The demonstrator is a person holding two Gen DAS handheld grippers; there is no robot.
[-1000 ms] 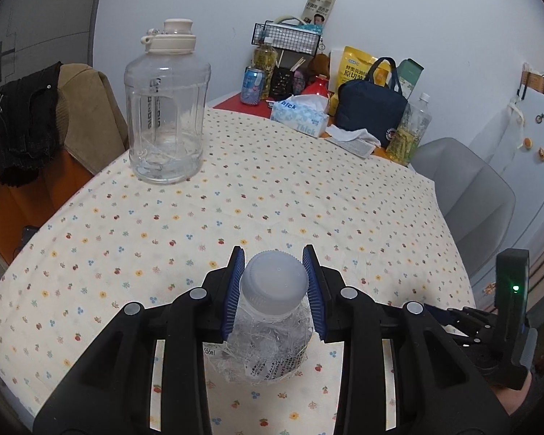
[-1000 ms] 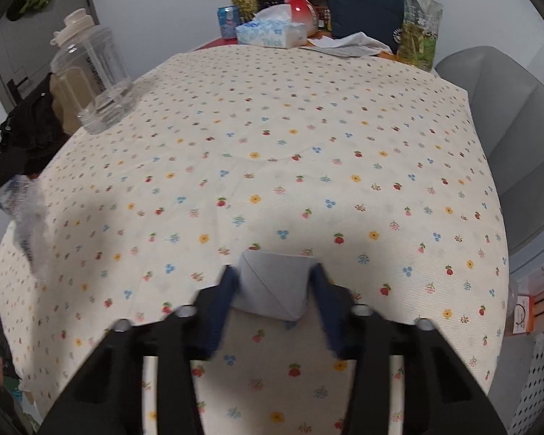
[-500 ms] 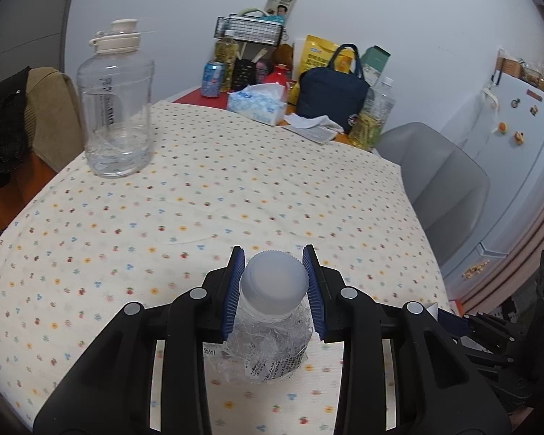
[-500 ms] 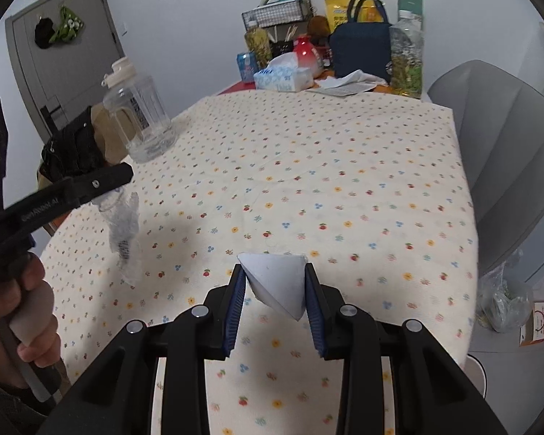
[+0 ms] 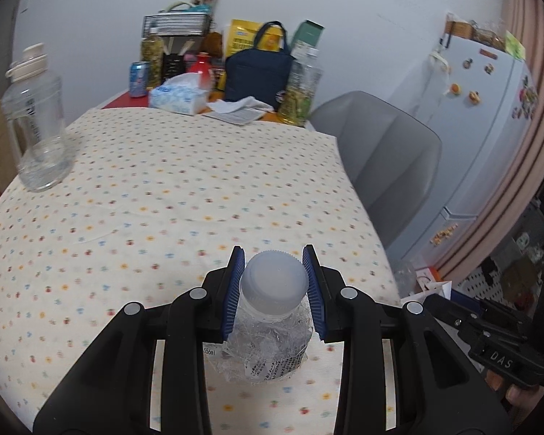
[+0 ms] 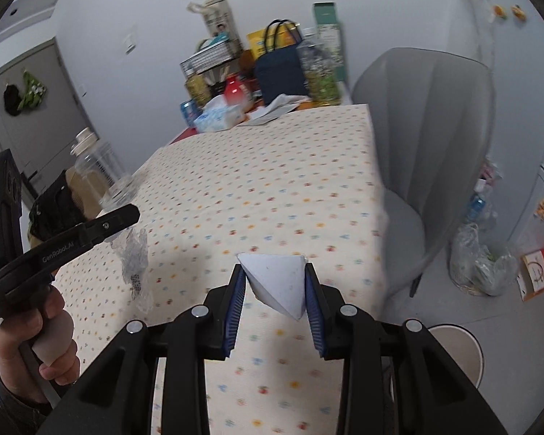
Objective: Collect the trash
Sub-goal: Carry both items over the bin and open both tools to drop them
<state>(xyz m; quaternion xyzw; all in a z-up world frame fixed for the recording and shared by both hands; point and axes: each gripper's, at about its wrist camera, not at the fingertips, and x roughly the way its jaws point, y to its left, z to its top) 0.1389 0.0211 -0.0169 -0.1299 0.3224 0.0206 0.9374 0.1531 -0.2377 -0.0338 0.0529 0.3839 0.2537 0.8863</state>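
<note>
Soft, even indoor light; motion blur throughout; fisheye bending, dark corners.

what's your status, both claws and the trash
Left claw shut on crushed plastic bottle. Right claw shut on folded white paper. Both above the floral tablecloth; nothing in the way.

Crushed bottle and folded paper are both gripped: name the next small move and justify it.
Probably carry both toward the clear trash bag on the floor beside the grey chair. The left gripper already clamps the crushed bottle, the right gripper clamps the folded paper, and both hang clear above the tablecloth.
</note>
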